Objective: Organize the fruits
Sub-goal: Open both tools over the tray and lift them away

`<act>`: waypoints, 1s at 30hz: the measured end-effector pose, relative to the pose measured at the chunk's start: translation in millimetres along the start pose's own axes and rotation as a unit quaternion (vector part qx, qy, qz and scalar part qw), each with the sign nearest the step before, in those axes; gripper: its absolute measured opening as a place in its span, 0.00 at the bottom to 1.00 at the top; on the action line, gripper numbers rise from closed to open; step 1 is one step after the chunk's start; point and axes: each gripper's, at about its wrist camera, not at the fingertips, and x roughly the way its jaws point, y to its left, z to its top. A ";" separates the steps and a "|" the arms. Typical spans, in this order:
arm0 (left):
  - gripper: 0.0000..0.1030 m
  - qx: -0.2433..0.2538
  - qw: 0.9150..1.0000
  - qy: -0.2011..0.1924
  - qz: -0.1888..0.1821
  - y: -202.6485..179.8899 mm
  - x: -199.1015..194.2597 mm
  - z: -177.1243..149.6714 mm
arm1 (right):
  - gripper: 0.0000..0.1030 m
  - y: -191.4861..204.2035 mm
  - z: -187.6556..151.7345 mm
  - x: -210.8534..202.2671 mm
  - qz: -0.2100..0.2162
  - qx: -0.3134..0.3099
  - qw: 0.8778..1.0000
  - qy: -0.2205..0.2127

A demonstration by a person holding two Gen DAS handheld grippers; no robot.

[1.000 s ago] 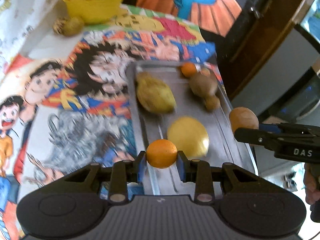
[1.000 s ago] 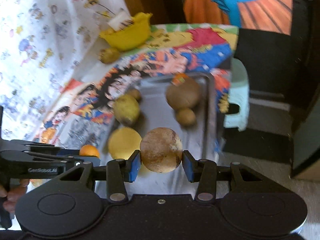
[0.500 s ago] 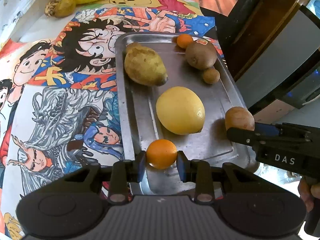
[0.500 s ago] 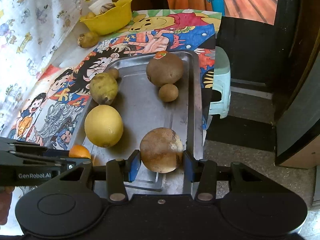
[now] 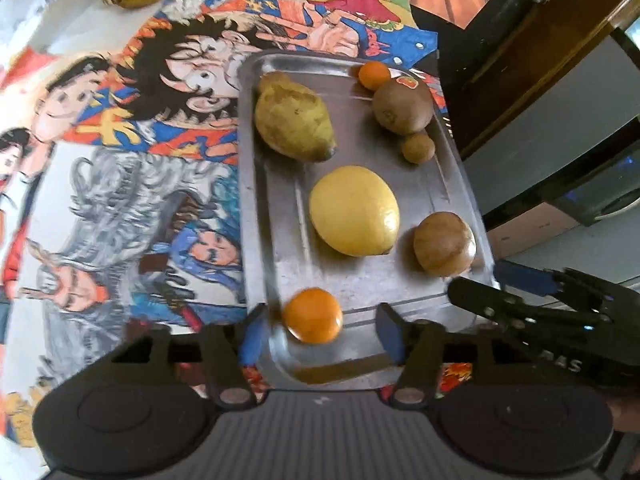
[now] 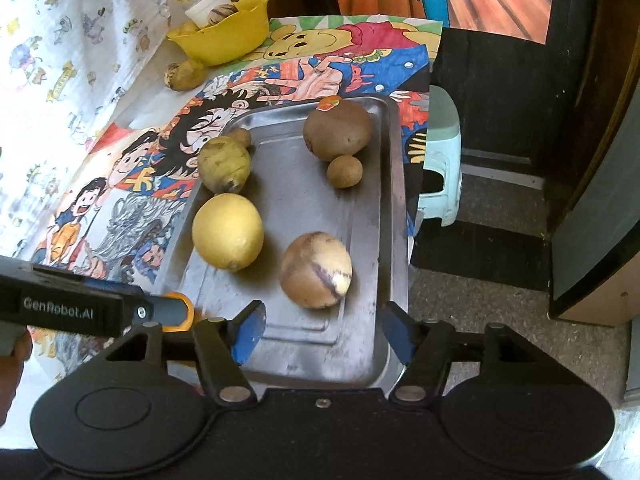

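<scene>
Hovering low over the near end of the metal tray (image 5: 448,184), left gripper (image 5: 322,334) with jaws just having been opening, blue pads standing apart. Lying loose between them, touching neither pad, small orange fruit (image 5: 313,315) at the lower centre of the left wrist view, resting on the tray floor near its front rim.

Hanging over the same tray in the right wrist view, right gripper (image 6: 323,328), jaws likewise just having been opening, nothing between the pads. Sitting just beyond its fingertips at centre frame, round brown fruit (image 6: 316,270) with a pale patch, free on the tray (image 6: 394,184).

Lying mid-tray, large yellow lemon (image 5: 354,210), just beside the brown fruit and well apart from the orange one. Resting at the upper left of the tray, dull green-yellow fruit (image 5: 294,122), with a small brown one tucked behind it. Sitting at the upper right, 1 big brown kiwi-like fruit (image 5: 402,106) bearing a sticker, a small brown ball (image 5: 418,148) touching it, and a second small orange (image 5: 374,75) at the far corner.

Spreading under everything, bright cartoon tablecloth (image 5: 120,168). Standing at the upper left of the right wrist view, yellow bowl (image 6: 224,32) holding a few items, with a speckled tan fruit (image 6: 184,75) lying beside it. Showing past the table edge on the right, pale green stool (image 6: 442,152).

Crossing the lower right of the left wrist view, the other gripper's black body, blocking part of the tray corner.
</scene>
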 end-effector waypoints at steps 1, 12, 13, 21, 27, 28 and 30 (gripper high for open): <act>0.65 0.002 1.000 0.000 0.005 -0.4 -3.0 -0.3 | 0.70 0.0 -2.4 -5.1 -0.003 0.001 1.000 -0.001; 0.95 0.037 0.997 0.039 0.062 7.6 -26.3 -9.9 | 0.94 11.1 -17.6 -24.6 -0.010 0.027 0.998 0.061; 0.96 0.041 0.996 0.047 0.065 8.1 -26.6 -11.3 | 0.94 12.9 -17.9 -22.7 -0.009 0.031 0.997 0.074; 0.99 0.039 0.985 0.105 0.133 24.2 -32.7 -22.2 | 0.99 34.5 -13.9 -11.9 0.030 0.037 0.989 0.137; 0.99 -0.009 0.977 0.104 0.187 62.4 -50.0 -13.2 | 0.99 51.6 6.6 -13.1 0.039 0.011 0.991 0.125; 0.99 -0.019 0.976 0.100 0.195 70.5 -54.0 -10.5 | 0.99 54.4 10.4 -12.5 0.039 0.007 0.992 0.121; 0.99 -0.035 0.973 0.092 0.209 84.7 -59.8 -4.5 | 0.99 58.8 17.8 -11.6 0.039 -0.001 0.993 0.110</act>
